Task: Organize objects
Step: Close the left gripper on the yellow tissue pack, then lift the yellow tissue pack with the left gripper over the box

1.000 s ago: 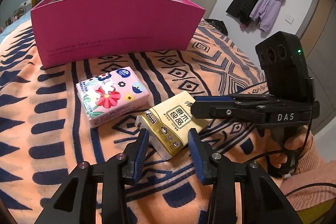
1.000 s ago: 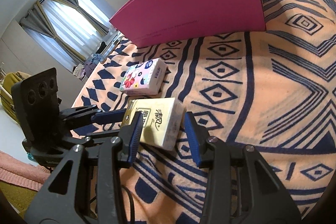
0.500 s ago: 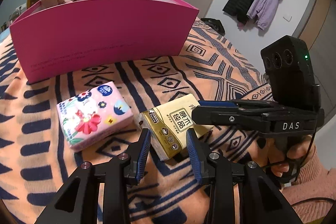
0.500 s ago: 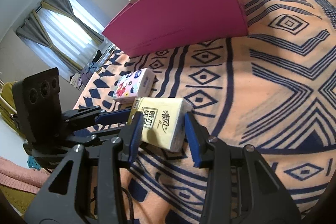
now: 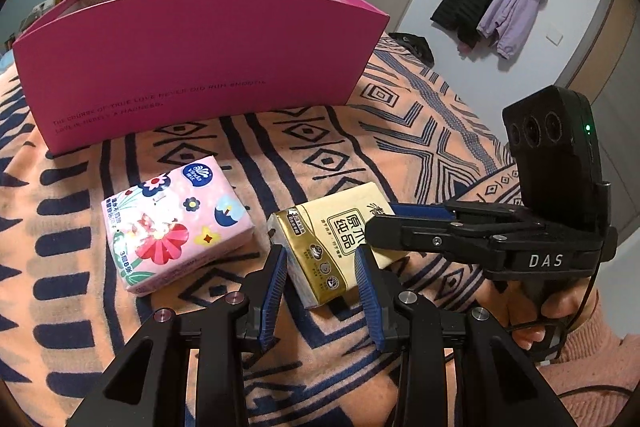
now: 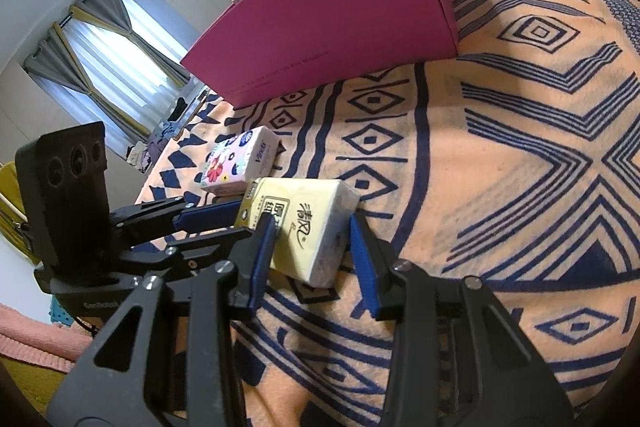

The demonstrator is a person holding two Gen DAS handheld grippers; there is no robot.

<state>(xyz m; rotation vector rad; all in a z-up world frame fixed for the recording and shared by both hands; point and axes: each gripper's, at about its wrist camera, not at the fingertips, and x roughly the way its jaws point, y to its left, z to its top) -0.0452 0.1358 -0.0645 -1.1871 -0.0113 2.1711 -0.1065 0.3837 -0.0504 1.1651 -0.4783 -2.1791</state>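
Yellow rectangular tissue pack (image 5: 338, 241) lies on my orange, navy-patterned bed blanket (image 5: 320, 143), just beside the pink floral tissue pack (image 5: 172, 223), before the tall magenta cardboard box (image 5: 192, 55). My right hand-held gripper (image 6: 310, 251) is closing around it, one pad touching; my left hand-held gripper (image 5: 322, 279) straddles its corner, not visibly clamping.

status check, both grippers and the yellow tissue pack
Right hand-held gripper closing around yellow tissue pack. Left hand-held gripper at its end. Pink pack beside, clear.
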